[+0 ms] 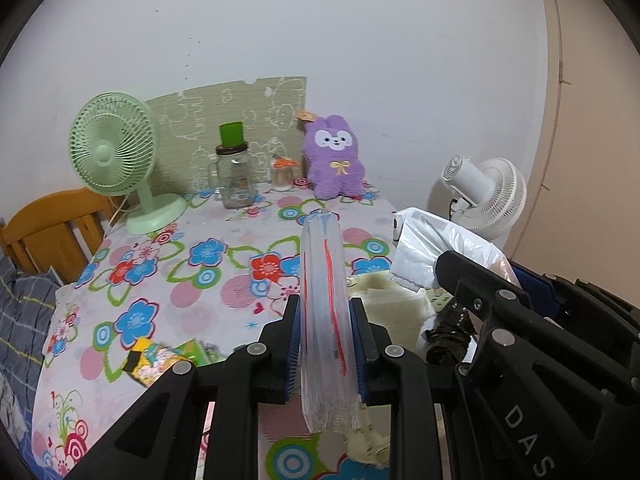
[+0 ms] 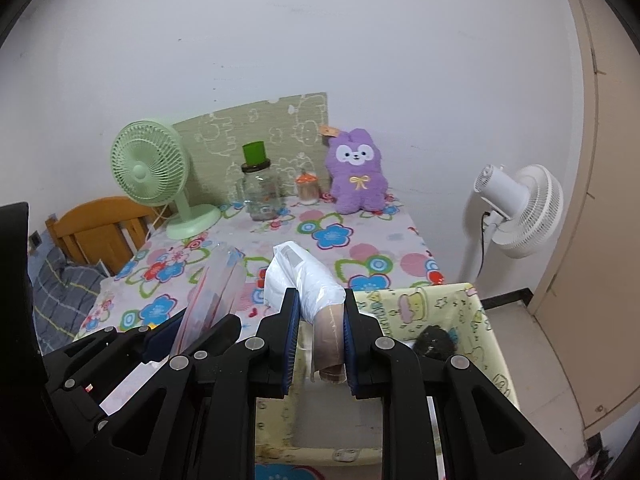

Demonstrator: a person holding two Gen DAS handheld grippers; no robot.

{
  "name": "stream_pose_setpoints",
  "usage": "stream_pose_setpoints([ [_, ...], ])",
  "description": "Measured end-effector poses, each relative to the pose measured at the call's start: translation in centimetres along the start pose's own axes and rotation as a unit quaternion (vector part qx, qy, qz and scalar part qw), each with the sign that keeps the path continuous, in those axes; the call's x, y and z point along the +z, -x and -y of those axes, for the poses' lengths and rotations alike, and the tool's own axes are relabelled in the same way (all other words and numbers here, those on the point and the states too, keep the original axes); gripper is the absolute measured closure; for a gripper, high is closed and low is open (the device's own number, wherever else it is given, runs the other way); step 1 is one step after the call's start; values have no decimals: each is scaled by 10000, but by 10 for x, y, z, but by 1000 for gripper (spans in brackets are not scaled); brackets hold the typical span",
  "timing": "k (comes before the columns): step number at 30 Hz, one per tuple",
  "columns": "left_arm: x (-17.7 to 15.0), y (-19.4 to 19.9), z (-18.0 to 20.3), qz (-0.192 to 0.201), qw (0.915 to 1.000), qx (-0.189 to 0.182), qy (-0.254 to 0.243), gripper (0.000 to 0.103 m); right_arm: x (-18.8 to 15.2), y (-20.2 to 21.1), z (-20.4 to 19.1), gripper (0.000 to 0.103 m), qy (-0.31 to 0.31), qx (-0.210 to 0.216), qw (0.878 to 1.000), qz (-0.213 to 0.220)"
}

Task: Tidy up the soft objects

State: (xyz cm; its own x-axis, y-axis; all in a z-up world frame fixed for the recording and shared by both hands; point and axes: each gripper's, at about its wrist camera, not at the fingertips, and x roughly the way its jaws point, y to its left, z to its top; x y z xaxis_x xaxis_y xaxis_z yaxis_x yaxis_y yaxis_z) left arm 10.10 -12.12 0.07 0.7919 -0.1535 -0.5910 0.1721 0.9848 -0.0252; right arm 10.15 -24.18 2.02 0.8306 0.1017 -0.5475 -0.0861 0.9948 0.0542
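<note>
Left gripper (image 1: 325, 320) is clamped on a clear zip bag (image 1: 325, 288) with a red seal line, held above the floral tablecloth (image 1: 168, 264). Right gripper (image 2: 318, 320) pinches a bagged white soft bundle (image 2: 304, 280) over the yellow fabric bin (image 2: 460, 312).

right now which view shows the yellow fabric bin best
The right wrist view: the yellow bin shows its printed inner wall, rim and open inside, with a dark thing lying in it, just beyond the right gripper. The left wrist view shows only cream and yellow scraps of it behind the left gripper.
</note>
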Motion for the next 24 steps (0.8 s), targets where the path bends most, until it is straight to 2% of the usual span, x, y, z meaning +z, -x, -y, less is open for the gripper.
stream_pose_setpoints([
  [21,-4,-42,41,-368,9980,-475,-169,81,-9,-17,50,80,-254,-436,9986,-141],
  [24,-6,-50,46,-454,9974,-509,-213,78,-13,-23,55,80,-304,-491,9981,-214],
])
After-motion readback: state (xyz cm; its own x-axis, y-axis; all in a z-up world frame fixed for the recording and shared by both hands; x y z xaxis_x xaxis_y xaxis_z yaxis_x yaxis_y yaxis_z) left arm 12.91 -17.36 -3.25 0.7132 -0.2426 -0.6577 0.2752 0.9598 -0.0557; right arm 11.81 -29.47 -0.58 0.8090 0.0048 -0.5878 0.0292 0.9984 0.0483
